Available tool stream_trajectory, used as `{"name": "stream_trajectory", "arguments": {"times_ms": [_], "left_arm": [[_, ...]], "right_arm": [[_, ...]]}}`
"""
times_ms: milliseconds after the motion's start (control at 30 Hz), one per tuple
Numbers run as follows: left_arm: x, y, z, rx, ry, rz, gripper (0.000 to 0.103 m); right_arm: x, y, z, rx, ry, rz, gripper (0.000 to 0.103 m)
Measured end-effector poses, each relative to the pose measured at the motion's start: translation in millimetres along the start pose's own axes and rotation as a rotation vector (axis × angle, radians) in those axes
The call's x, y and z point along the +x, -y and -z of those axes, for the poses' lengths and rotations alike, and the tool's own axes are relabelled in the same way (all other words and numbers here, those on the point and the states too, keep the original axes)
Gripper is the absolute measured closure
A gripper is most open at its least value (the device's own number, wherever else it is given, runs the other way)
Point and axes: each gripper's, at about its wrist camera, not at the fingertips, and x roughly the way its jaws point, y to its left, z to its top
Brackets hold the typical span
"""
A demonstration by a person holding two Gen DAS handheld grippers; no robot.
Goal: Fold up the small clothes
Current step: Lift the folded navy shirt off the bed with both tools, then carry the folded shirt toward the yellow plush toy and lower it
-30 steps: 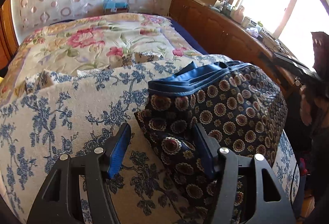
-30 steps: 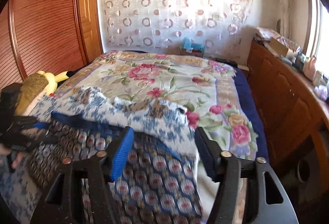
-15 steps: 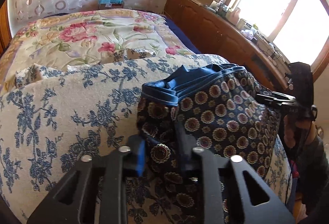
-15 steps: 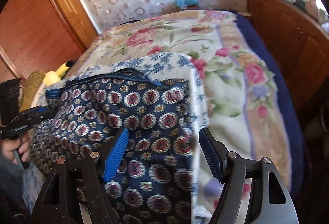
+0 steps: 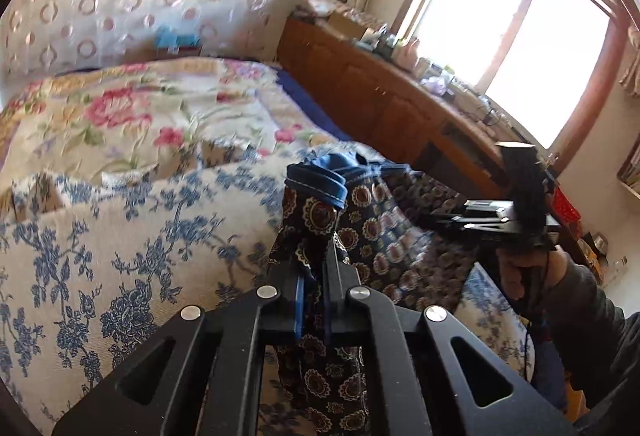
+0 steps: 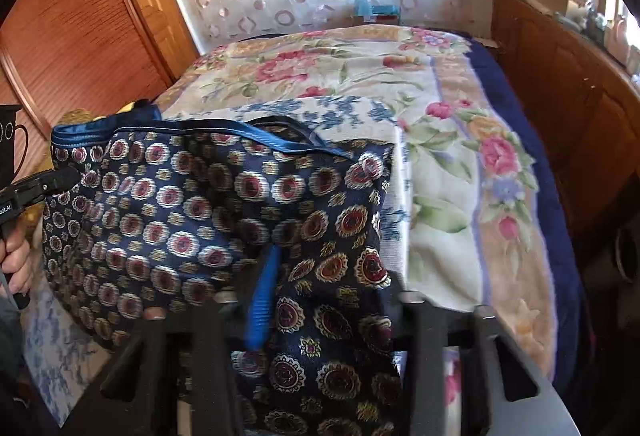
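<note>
Dark patterned shorts (image 5: 384,220) (image 6: 200,203) with a blue waistband (image 5: 320,179) (image 6: 192,127) lie across a blue-flowered cloth (image 5: 120,236) on the bed. My left gripper (image 5: 314,256) is shut on their left corner, and the fabric rises bunched from between its pads. In the right wrist view that gripper (image 6: 40,187) pinches the shorts' left edge. My right gripper (image 6: 316,276) is closing on the right corner. Fabric fills the gap beside its blue pad (image 6: 262,300) and covers the other finger. The left wrist view shows it (image 5: 472,220) clamped on the far edge.
A floral blanket (image 5: 120,115) (image 6: 440,155) covers the bed behind the cloth. A cluttered wooden cabinet (image 5: 380,95) (image 6: 560,95) runs along the right side under a window. A wooden wardrobe (image 6: 60,15) stands at the left. A person's hand (image 5: 520,276) holds each gripper.
My left gripper shut on the shorts' corner and lifted it, bunching the fabric. My right gripper came down over the other corner and its jaws narrowed onto the cloth.
</note>
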Motion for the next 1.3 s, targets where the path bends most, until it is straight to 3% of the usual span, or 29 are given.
{"name": "stream_trajectory", "arguments": {"times_ms": [33, 167, 333, 567, 833, 1033, 1300], "left_arm": [[-6.1, 3.9, -0.3, 0.008, 0.013, 0.003, 0.096], [-38.4, 17.4, -2.0, 0.037, 0.078, 0.018, 0.096], [-90.6, 13.1, 6.7, 0.023, 0.165, 0.006, 0.096], [-199.7, -37.5, 43.4, -0.072, 0.317, -0.123, 0.096], [-294.8, -114.8, 101.1, -0.218, 0.418, -0.343, 0.096], [-318.1, -158.3, 133.3, -0.287, 0.42, -0.452, 0.096], [-316.9, -187.3, 157.8, -0.345, 0.407, -0.501, 0.096]], "right_arm": [[-1.0, -1.4, 0.0, -0.013, 0.007, 0.007, 0.092], [-12.5, -10.0, -2.4, -0.051, 0.056, 0.024, 0.095], [-37.3, -48.8, -15.2, -0.14, 0.159, 0.008, 0.095], [-43.1, -144.6, -57.0, -0.319, 0.26, -0.089, 0.095], [7.5, -291.5, -114.8, -0.547, 0.284, -0.223, 0.095], [68.9, -381.1, -145.7, -0.693, 0.261, -0.242, 0.096], [126.6, -428.0, -175.5, -0.806, 0.251, -0.22, 0.097]]}}
